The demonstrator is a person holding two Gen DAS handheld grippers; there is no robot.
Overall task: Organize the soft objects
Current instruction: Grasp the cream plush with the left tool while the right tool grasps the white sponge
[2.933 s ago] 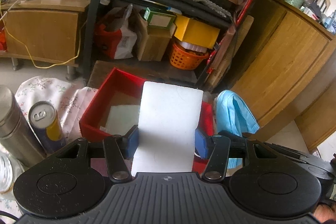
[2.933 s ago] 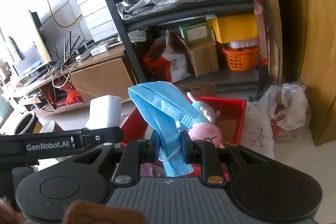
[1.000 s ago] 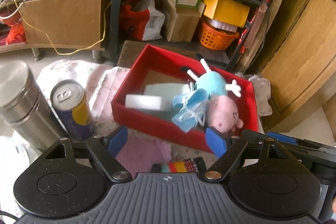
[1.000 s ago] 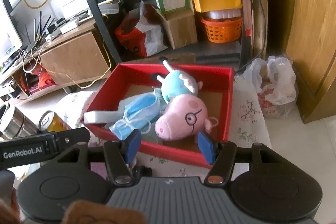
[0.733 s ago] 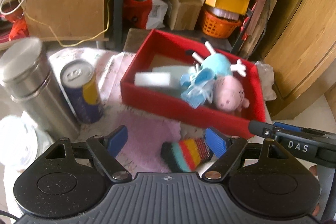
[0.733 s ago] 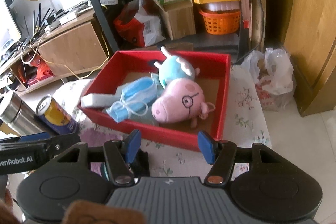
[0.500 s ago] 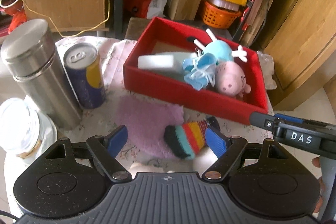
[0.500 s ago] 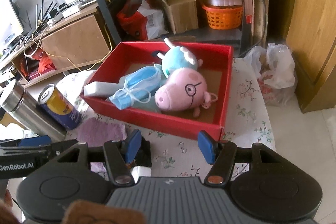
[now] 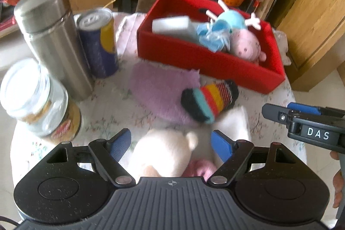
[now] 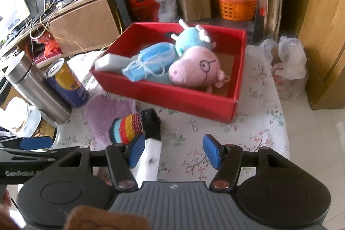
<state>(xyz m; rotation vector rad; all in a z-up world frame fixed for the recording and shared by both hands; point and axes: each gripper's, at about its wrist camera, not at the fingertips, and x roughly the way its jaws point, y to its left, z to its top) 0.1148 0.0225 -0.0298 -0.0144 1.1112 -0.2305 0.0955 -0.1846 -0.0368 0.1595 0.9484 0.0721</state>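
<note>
- The red box (image 10: 189, 98) stands at the far side of the table (image 10: 258, 122) and already holds a pink pig plush (image 10: 196, 70), a light-blue plush (image 10: 194, 39), a blue face mask (image 10: 148, 64) and a white foam block (image 10: 107, 63).
- Outside the box, on the near part of the table, lie a purple cloth (image 9: 163, 87), a striped sock (image 9: 209, 98) partly on top of that cloth, and a cream plush toy (image 9: 166, 154) closest to the person.
- The left gripper (image 9: 171, 143) has its jaws wide and empty; the cream plush toy sits directly below and between the blue pads, which stand apart from it on both sides, so it looks the likeliest next pick for that hand.
- The toy's bulk runs roughly along the gripper's pointing line, with a small ear near the right pad; closing across it should meet its narrower width.
- The right gripper (image 10: 174, 151) also has empty jaws, parted at a middling width. The striped sock (image 10: 133, 125) lies just ahead of and beside its left pad, long axis running obliquely across the view.
- The right hand seems nearer the sock; it would need to shift left to centre it.
- A steel flask (image 9: 51, 36), a drink can (image 9: 97, 40) and a glass jar (image 9: 36, 100) stand to the left, apart from the soft things.
</note>
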